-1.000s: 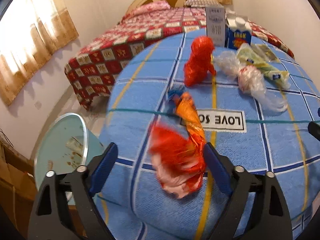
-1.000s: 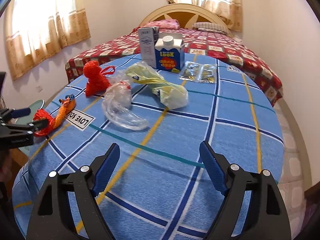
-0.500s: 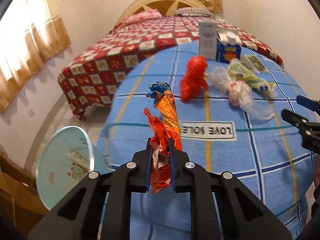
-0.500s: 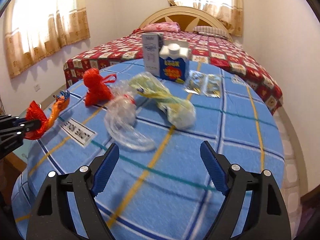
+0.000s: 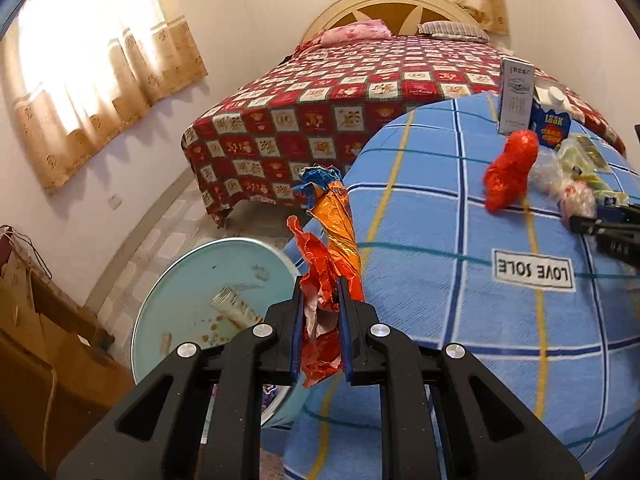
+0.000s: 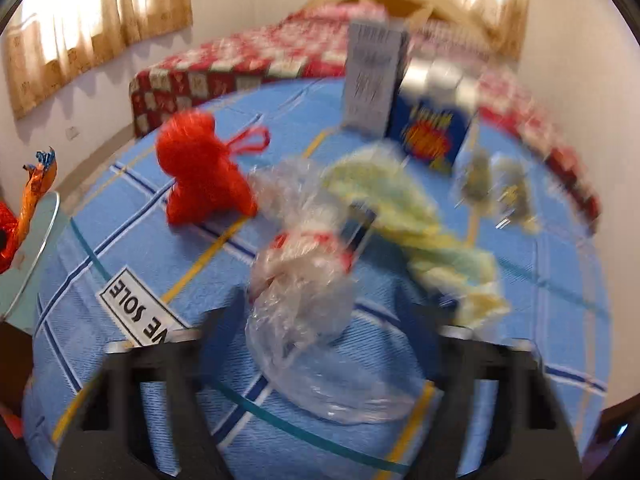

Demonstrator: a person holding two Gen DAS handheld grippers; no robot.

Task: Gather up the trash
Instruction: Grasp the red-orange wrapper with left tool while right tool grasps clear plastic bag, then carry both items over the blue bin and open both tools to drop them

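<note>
Two grippers are at work over the blue checked tablecloth. Clamped tight between the left gripper's blue pads is a crumpled red and orange foil wrapper, lifted clear at the table's edge above a pale green bin. The right gripper, badly blurred, is closing its jaws around a clear plastic bag lying between them; whether the pads press it yet cannot be told. A cloth label reads "LOVE SOLE"; the blue carton reads "Look".
</note>
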